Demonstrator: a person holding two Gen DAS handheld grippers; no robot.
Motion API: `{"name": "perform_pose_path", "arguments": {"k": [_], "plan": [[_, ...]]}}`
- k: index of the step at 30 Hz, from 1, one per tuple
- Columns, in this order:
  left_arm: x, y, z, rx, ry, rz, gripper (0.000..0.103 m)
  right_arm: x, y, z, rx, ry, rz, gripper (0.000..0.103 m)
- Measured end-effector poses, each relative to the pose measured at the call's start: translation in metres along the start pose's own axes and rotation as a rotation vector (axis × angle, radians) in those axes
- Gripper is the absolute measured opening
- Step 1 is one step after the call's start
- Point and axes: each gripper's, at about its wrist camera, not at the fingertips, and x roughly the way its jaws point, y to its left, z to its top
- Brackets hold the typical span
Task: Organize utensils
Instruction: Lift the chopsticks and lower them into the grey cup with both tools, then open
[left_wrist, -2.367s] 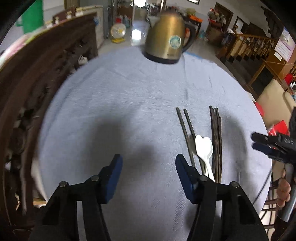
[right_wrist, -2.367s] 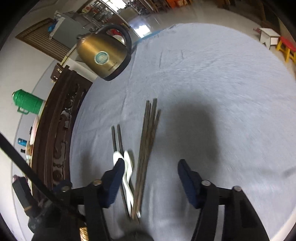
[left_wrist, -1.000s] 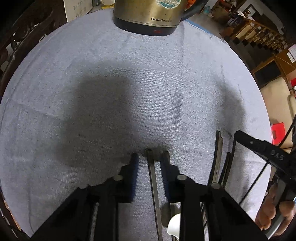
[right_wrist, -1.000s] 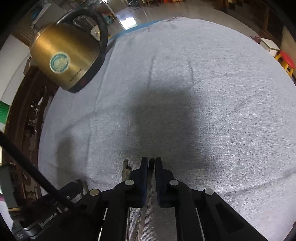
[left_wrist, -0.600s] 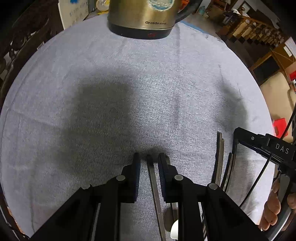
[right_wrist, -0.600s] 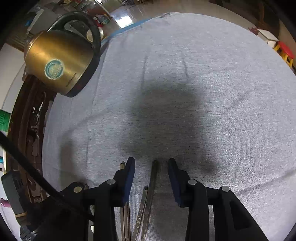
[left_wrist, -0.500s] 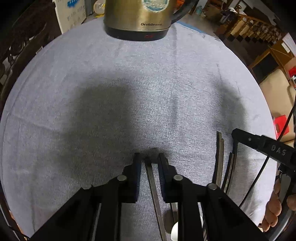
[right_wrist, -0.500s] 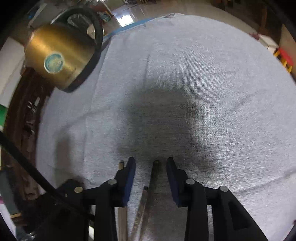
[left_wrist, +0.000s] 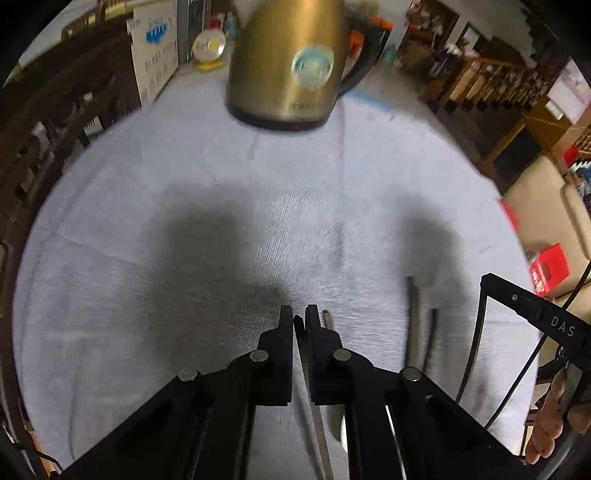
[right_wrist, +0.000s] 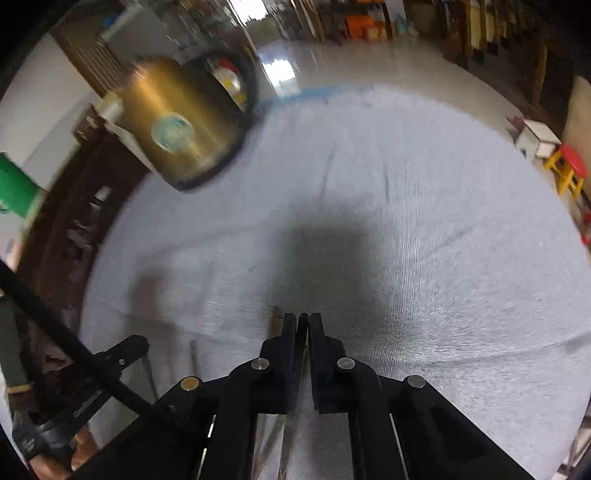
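My left gripper (left_wrist: 299, 318) is shut on a thin dark chopstick (left_wrist: 317, 421), which runs back between its fingers above the grey cloth. A second chopstick tip (left_wrist: 327, 318) lies just to its right on the cloth. Further right lie more loose chopsticks (left_wrist: 412, 321). In the right wrist view my right gripper (right_wrist: 302, 324) is shut on another chopstick (right_wrist: 288, 435), its tip level with the pads. One more chopstick tip (right_wrist: 275, 317) shows just to the left of it. My own fingers hide the lower ends of the sticks.
A brass kettle (left_wrist: 291, 62) with a black handle stands at the far side of the round table's grey cloth (left_wrist: 184, 184). A dark carved chair (left_wrist: 48, 122) borders the table's left side. A person's hand (left_wrist: 550, 421) holds the right gripper's frame at the right.
The right gripper's jaws, apart half a second ago with a chopstick between them, have shut on it. The left jaws have tightened on theirs. Both grippers have risen; the table looks further off.
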Motion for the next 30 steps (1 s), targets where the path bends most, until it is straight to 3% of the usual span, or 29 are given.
{"name": "perform_pose_path", "arguments": {"k": [10,18,24,30], "plan": [[-0.139,-0.006,-0.035,0.080,-0.288,-0.021,0.006,-0.123,0.029,-0.047,-0.087,-0.295,0.135,0.007],[-0.227,-0.035,-0.069,0.157,-0.471,-0.022,0.005,-0.214,0.059,-0.085,-0.175,-0.511,0.152,0.007],[-0.269,-0.042,-0.077,0.158,-0.569,-0.033,0.005,-0.272,0.078,-0.106,-0.206,-0.621,0.176,0.007],[-0.318,-0.053,-0.096,0.183,-0.652,-0.065,0.005,-0.315,0.095,-0.126,-0.266,-0.658,0.197,0.007]]}}
